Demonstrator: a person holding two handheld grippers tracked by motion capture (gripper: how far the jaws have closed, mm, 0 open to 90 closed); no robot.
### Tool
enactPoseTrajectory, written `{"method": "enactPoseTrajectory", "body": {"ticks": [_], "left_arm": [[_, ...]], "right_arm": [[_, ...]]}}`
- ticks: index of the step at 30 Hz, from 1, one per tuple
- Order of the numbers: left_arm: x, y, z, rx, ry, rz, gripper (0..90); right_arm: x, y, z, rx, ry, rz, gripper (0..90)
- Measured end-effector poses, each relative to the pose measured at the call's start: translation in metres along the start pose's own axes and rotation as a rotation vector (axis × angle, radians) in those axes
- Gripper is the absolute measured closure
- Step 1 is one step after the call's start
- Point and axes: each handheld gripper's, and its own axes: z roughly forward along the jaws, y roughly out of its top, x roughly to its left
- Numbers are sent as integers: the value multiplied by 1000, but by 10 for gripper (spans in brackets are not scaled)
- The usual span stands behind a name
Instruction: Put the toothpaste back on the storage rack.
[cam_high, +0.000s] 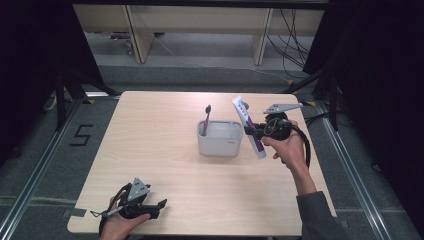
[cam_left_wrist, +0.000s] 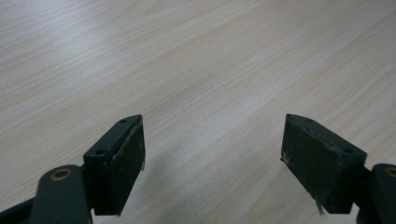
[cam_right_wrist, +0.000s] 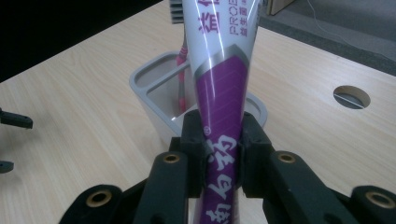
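Observation:
A white and purple toothpaste tube (cam_high: 248, 126) hangs tilted in the air just right of a grey holder cup (cam_high: 220, 138), with my right gripper (cam_high: 253, 131) shut on its middle. In the right gripper view the tube (cam_right_wrist: 219, 79) is pinched between the two jaws, with the holder (cam_right_wrist: 154, 88) behind it. A pink toothbrush (cam_high: 205, 120) stands in the holder's left compartment, and its handle (cam_right_wrist: 181, 84) shows beside the tube. My left gripper (cam_high: 159, 207) rests low at the table's front left, open, its pads (cam_left_wrist: 133, 161) wide apart over bare wood.
The light wooden table (cam_high: 165, 165) has a round cable hole (cam_right_wrist: 351, 96) near its far right. Table legs and cables lie on the floor beyond the far edge. A floor mark "5" sits to the left.

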Motion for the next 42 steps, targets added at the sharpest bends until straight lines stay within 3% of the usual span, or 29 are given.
{"method": "enactPoseTrajectory", "body": {"ticks": [5,6,10,11,13,21,22,23,29,34,42], "left_arm": [[1,0,0,-5,-2,2,214],[0,0,0,-2,0,0,213],[0,0,0,-1,-1,0,214],[0,0,0,-2,-1,0,214],[0,0,0,-2,-1,0,214],[0,0,0,3,-2,0,214],[0,0,0,3,-3,0,214],[0,0,0,2,-4,3,214],[0,0,0,-2,2,1,214],[0,0,0,-1,2,3,214],[0,0,0,-3,-3,1,214]], "right_arm": [[3,7,6,-14,13,21,762],[2,8,6,-23,9,2,762],[6,15,11,-35,20,23,762],[6,16,12,-43,27,8,761],[8,19,15,-47,39,35,762],[12,29,24,-79,49,15,761],[15,31,24,-73,45,44,762],[13,32,25,-88,49,13,762],[17,38,32,-104,72,49,762],[15,41,39,-127,73,37,762],[17,48,46,-151,65,61,762]]}}
